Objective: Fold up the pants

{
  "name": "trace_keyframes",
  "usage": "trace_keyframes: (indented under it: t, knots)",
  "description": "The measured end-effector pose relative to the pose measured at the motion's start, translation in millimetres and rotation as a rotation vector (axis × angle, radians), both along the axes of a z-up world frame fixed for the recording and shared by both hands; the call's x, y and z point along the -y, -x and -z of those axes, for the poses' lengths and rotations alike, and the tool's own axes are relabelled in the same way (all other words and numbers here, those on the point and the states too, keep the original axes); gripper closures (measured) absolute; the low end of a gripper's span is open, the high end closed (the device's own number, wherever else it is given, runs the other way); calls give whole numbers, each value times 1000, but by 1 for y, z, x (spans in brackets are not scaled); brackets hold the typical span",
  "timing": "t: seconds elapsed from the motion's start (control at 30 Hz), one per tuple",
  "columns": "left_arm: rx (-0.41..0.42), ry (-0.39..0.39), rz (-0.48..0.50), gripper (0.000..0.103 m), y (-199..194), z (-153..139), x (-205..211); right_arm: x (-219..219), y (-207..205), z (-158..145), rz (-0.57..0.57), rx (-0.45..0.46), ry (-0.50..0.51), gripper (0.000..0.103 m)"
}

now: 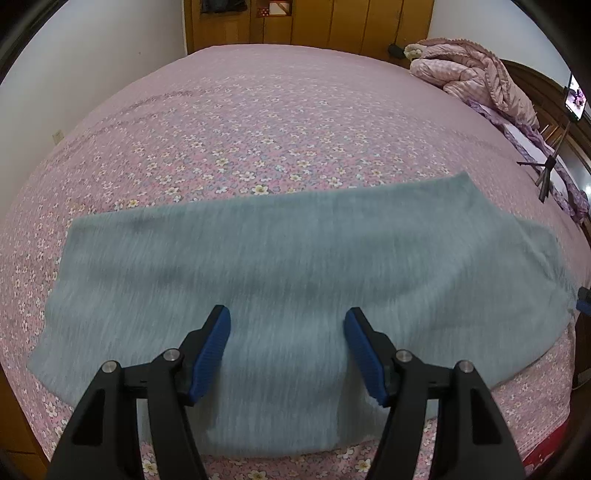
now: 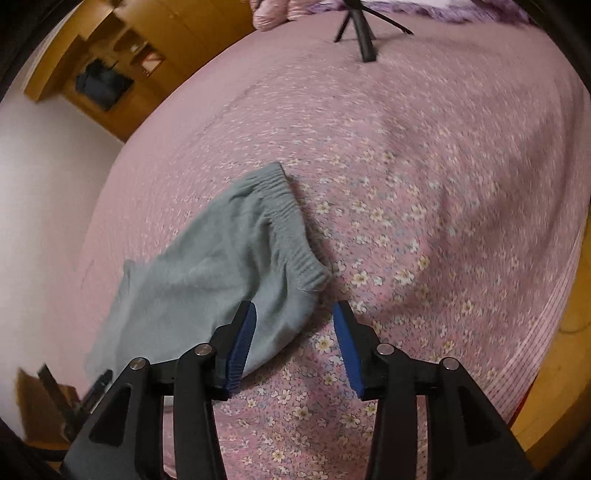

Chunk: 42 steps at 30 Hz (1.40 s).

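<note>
Grey-green pants (image 1: 280, 258) lie flat across the near part of a pink flowered bed (image 1: 258, 122). My left gripper (image 1: 287, 321) is open and empty, hovering over the near middle of the pants. In the right wrist view the pants (image 2: 221, 258) show their elastic waistband (image 2: 291, 225) toward the bed's middle. My right gripper (image 2: 293, 314) is open and empty, just above the near waistband corner, its left finger over the fabric and its right finger over the bedsheet (image 2: 424, 221).
A crumpled pink quilt (image 1: 469, 74) lies at the far right by the headboard. A black tripod (image 2: 360, 29) stands on the bed near it. Wooden wardrobes (image 1: 314, 26) stand beyond the bed's far edge. A white wall (image 2: 44, 184) runs along the left.
</note>
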<state>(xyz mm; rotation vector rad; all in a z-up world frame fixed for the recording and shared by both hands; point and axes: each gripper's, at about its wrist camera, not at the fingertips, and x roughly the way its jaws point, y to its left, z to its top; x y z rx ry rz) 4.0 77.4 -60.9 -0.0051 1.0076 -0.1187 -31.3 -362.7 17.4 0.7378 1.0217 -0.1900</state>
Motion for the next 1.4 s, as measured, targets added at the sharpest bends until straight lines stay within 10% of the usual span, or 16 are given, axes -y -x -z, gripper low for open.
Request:
trace_keyframes:
  t: [0.5, 0.73, 1.0, 1.4]
  knots:
    - [0, -2, -3, 34, 1, 0, 1, -7, -52, 37, 18, 112, -12, 39]
    - [1, -5, -3, 34, 1, 1, 2, 10, -22, 36, 52, 131, -92, 82]
    - [-5, -7, -1, 34, 2, -1, 2, 2, -16, 23, 19, 96, 8, 83]
    - [-58, 17, -19, 34, 6, -6, -12, 21, -28, 42, -11, 56, -114, 79]
